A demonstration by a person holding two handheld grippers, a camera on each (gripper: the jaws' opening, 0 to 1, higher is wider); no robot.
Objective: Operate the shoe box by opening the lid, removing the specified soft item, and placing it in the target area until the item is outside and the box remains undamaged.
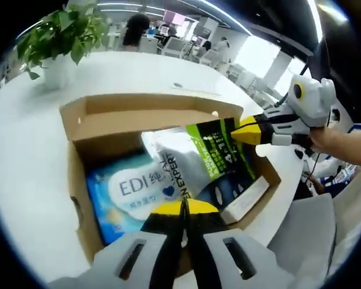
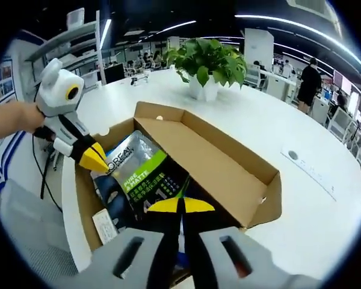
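Left gripper view has that hand's own tongs, the left gripper [image 1: 185, 212], rising from the bottom with the yellow-tipped jaws pressed flat together, nothing between them, poised over the near wall of the open shoe box [image 1: 78, 129]. Just beyond the tips, inside the box, lies a blue packet [image 1: 123, 192] printed with "EDI" on the left, and beside it a silvery grey pouch [image 1: 186, 158] with a green and black label, leaning up against the box's right side; a small white carton [image 1: 245, 201] is wedged at the right edge. From the right the other tongs, the right gripper [image 1: 243, 131], reach in, a person's hand [image 1: 331, 139] behind them, the yellow tips narrowed to a point touching the pouch's upper right corner, though whether they actually pinch it I cannot tell. In the right gripper view its jaws come up from the bottom drawn tight with the pouch's lower edge right at the tips, the pouch standing tilted in the box with its label facing up. The lid flap stands open at the far side. The box sits on a white table [image 1: 24, 156], and a potted plant [image 2: 207, 63] stands well beyond it.
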